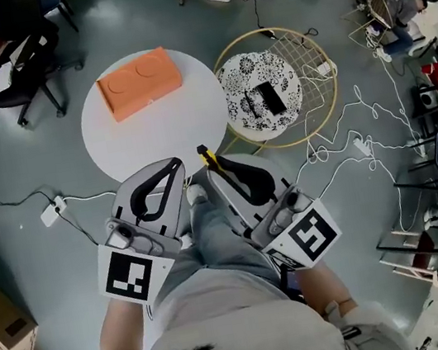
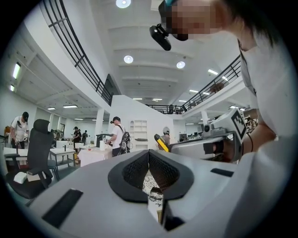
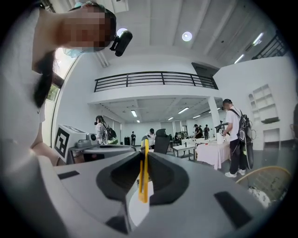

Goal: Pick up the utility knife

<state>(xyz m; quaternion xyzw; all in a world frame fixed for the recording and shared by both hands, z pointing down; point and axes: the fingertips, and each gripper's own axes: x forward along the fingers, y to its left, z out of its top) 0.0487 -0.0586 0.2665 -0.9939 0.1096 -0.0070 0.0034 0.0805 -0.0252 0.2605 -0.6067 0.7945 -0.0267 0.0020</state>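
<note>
A yellow and black utility knife [image 1: 207,157] is clamped between the jaws of my right gripper [image 1: 217,166], held up near the near edge of the round white table [image 1: 144,133]. In the right gripper view the knife [image 3: 144,174] stands as a thin yellow strip pinched between the dark pads. My left gripper [image 1: 174,165] is raised beside it, its jaws closed together with nothing between them. From the left gripper view the knife [image 2: 161,142] pokes out of the right gripper at the right, beyond my left gripper [image 2: 148,160].
An orange box [image 1: 138,83] lies on the table's far side. A gold wire basket stool [image 1: 314,69] with a patterned cushion [image 1: 253,105] and a black device [image 1: 270,98] stands to the right. Cables and a power strip [image 1: 50,213] lie on the floor. Office chair [image 1: 18,59] at far left.
</note>
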